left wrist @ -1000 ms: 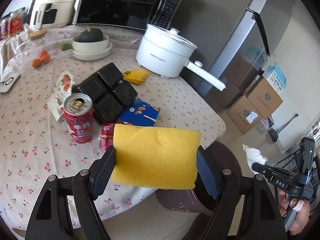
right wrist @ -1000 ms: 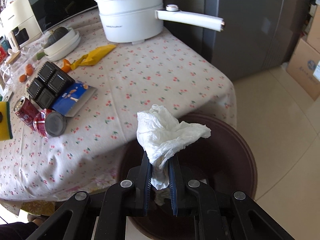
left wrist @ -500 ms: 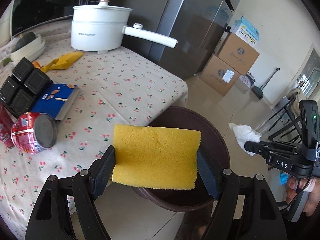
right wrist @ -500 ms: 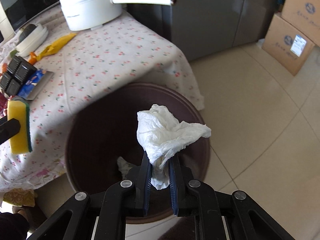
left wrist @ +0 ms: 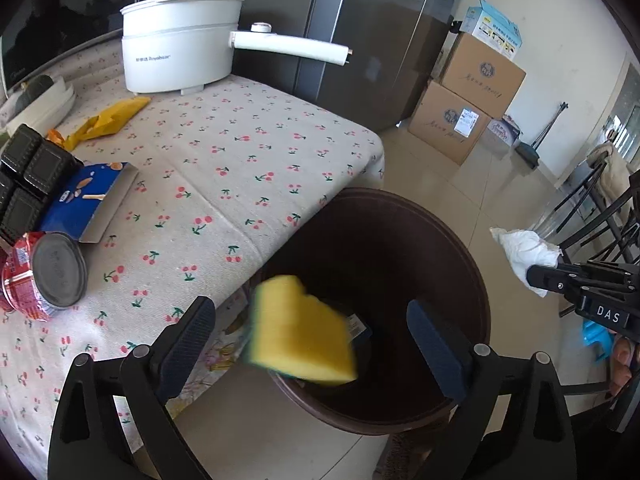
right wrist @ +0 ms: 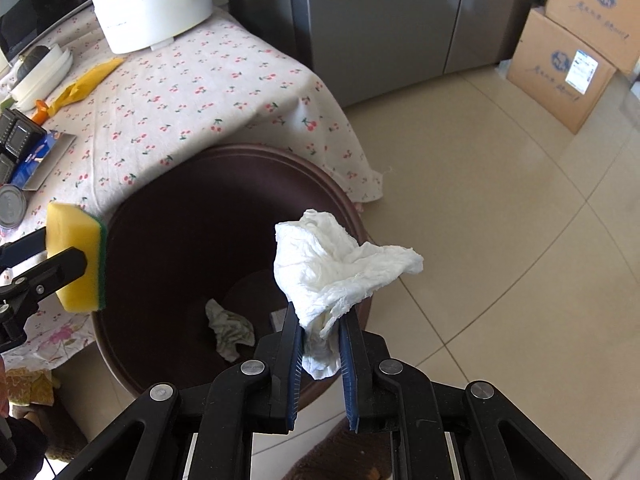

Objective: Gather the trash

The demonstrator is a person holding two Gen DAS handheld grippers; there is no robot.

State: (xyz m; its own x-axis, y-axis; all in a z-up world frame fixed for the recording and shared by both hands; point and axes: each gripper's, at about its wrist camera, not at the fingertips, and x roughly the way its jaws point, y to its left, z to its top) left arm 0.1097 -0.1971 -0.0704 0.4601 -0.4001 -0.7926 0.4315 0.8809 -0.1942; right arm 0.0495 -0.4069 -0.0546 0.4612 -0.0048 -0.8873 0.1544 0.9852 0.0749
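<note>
A yellow sponge (left wrist: 300, 332) with a green back hangs tilted and blurred over the dark brown bin (left wrist: 460, 240), free of both pads. My left gripper (left wrist: 308, 306) has its jaws opening wide around it. In the right wrist view the sponge (right wrist: 76, 232) sits by the left gripper's fingers (right wrist: 78, 260) above the bin's left rim (right wrist: 168, 208). My right gripper (right wrist: 320, 320) is shut on a crumpled white tissue (right wrist: 340, 260) above the bin's right side. The same tissue (left wrist: 524, 248) shows at the far right of the left wrist view.
A crumpled paper (right wrist: 230, 328) lies at the bin's bottom. The cherry-print table (left wrist: 240, 168) beside the bin holds a white pot (left wrist: 180, 44), a tipped red can (left wrist: 44, 276), a blue box (left wrist: 88, 200), black trays (left wrist: 28, 176) and a yellow wrapper (left wrist: 108, 120). Cardboard boxes (left wrist: 472, 100) stand on the floor.
Both grippers have swung from over the table to above the bin. The left jaws have spread and the sponge has dropped out of their grip. The right still holds the tissue.
</note>
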